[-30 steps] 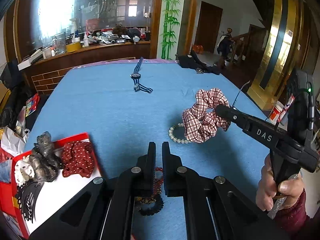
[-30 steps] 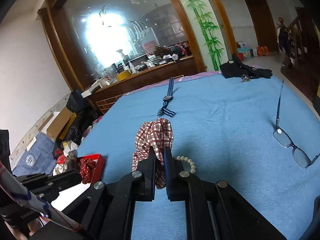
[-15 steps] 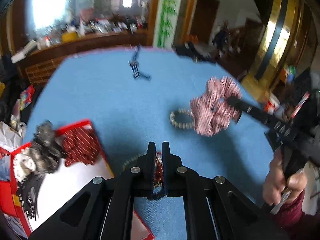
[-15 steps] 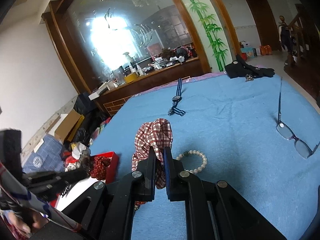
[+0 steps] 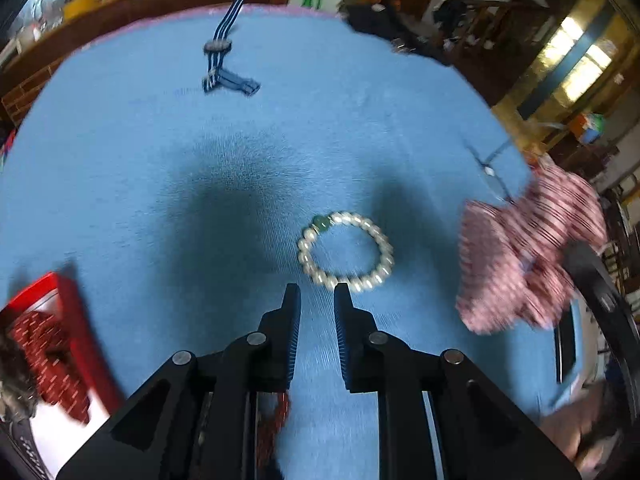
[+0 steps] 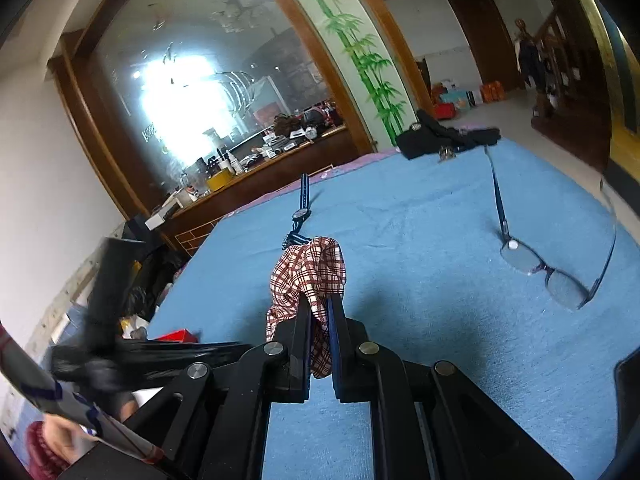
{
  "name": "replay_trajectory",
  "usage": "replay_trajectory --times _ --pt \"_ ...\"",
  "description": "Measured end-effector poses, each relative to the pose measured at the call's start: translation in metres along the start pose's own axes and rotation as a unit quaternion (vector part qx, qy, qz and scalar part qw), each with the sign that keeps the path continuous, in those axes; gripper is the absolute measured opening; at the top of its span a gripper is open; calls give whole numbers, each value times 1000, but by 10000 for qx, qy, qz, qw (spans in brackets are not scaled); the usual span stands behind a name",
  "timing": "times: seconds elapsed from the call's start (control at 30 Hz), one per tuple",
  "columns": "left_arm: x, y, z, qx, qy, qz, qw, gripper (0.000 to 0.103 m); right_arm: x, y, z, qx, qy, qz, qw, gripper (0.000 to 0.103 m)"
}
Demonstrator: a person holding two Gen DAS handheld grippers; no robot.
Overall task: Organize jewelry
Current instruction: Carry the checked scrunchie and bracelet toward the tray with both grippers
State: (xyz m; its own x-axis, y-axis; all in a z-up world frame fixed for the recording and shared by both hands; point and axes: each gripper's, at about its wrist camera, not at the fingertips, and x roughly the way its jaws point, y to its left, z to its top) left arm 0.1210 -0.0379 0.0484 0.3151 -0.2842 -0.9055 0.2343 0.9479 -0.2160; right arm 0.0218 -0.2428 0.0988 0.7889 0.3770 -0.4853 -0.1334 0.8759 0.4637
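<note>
one pearl bracelet (image 5: 346,252), one plaid scrunchie (image 6: 310,276), one striped-strap watch (image 5: 219,54), one pair of glasses (image 6: 548,270), one red tray (image 5: 70,308), two grippers: left (image 5: 317,300), right (image 6: 320,308).

A blue cloth-covered table (image 5: 168,148) carries everything here. A white pearl bracelet (image 5: 346,252) with one green bead lies flat near the middle of it. Farther back a blue striped-strap watch (image 5: 219,50) rests with its band folded. A pair of dark-framed glasses (image 6: 548,272) sits open toward the right side. A black garment (image 6: 444,136) lies bunched at the far edge. At the near left stands a red-rimmed tray (image 5: 76,312) holding dark red cloth pieces
</note>
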Motion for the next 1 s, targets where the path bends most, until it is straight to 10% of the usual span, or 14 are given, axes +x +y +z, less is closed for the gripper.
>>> replay_trajectory --times 0.57,1.0 --pt "39 -11 12 -7 -26 534 9986 8 -2 -8 1 144 19 212 9997 8" --pt "-77 -18 -28 175 -1286 11 9915 8 -1 -4 -3 -16 -9 32 10000 8"
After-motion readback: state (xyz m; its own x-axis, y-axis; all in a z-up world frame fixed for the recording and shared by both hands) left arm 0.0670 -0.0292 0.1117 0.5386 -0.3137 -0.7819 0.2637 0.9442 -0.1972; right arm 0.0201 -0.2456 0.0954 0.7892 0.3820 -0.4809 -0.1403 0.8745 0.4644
